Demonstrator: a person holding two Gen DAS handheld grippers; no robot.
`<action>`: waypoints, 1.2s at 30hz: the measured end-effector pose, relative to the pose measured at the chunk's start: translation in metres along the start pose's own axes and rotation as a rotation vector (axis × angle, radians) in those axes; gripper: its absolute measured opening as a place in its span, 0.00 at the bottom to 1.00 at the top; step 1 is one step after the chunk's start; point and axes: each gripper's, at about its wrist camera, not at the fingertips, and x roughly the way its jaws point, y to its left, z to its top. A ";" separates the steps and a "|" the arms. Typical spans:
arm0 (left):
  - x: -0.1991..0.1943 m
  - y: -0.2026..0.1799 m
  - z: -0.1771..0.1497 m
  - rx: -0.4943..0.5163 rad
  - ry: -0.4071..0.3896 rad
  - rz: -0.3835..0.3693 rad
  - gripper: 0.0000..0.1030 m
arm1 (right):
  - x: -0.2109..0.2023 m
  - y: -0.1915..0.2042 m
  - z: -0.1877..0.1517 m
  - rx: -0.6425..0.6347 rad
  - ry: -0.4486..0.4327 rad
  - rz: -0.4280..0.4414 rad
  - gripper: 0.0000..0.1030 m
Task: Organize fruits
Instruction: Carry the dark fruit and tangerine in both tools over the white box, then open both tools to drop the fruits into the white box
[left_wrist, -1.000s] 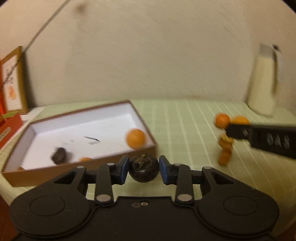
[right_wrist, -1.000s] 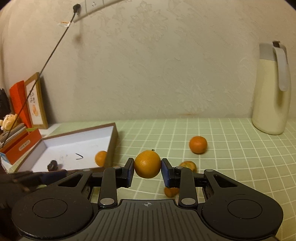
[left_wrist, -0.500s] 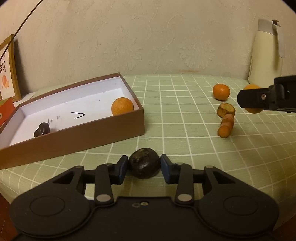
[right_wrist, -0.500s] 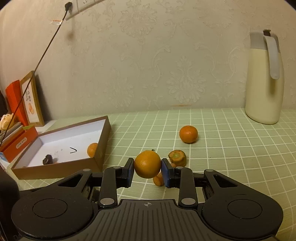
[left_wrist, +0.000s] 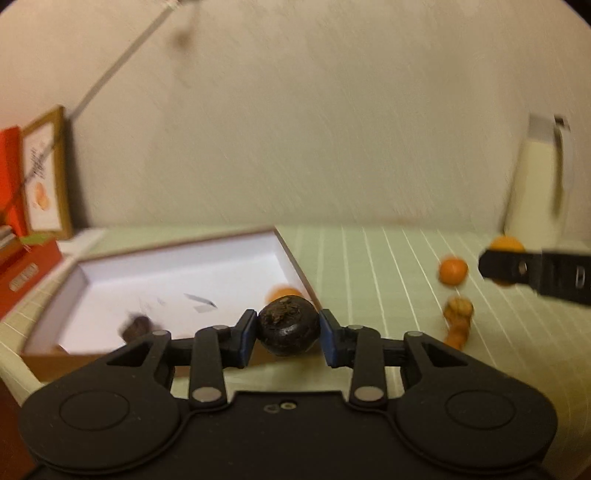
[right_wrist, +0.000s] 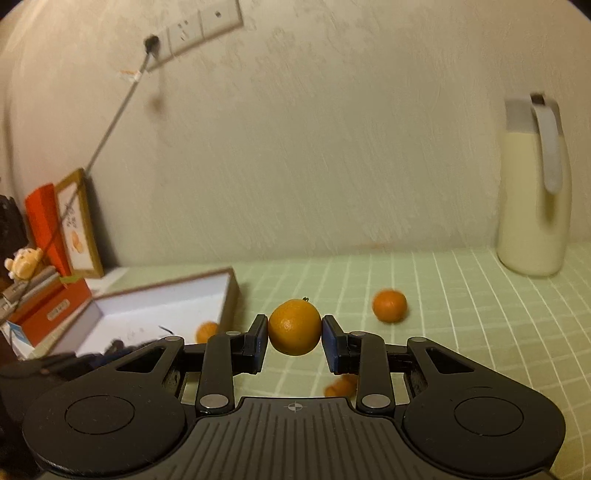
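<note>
Setting: we work at a pale green checked tablecloth (right_wrist: 461, 295) under a cream patterned wall; a cream vacuum jug with a grey handle (right_wrist: 532, 199) stands at the far right.

Left wrist view: our left gripper (left_wrist: 288, 332) is clamped on a dark brown round fruit (left_wrist: 289, 325); it hangs just before the near right corner of the shallow brown cardboard box with a white floor (left_wrist: 166, 273); an orange mandarin (left_wrist: 280, 291) and a small dark fruit (left_wrist: 136, 325) already lie inside.

Change: half a second ago we looked down on the box from farther back; now its near wall sits close under the fruit and the picture is smeared; we judge the carry nearly ended, release next.

Right wrist view: our right gripper (right_wrist: 294, 334) is closed on a round orange mandarin with a stem (right_wrist: 294, 326), held above the cloth, right of the box and apart from it; its grip is unchanged.

Loose fruit: one mandarin (right_wrist: 389, 305) waits on the cloth; orange pieces (right_wrist: 341, 386) lie below the right jaws.

Room: the box floor is mostly bare; its near rim must be cleared before release; the cloth edge falls away at lower left.
</note>
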 end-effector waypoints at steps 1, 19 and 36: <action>-0.005 0.005 0.005 -0.009 -0.012 0.010 0.26 | -0.002 0.004 0.003 -0.007 -0.006 0.011 0.31; -0.067 0.095 0.037 -0.061 -0.111 0.191 0.26 | -0.005 0.084 0.021 -0.115 -0.067 0.207 0.31; -0.027 0.158 0.032 -0.137 -0.079 0.300 0.26 | 0.069 0.128 0.029 -0.175 -0.042 0.261 0.31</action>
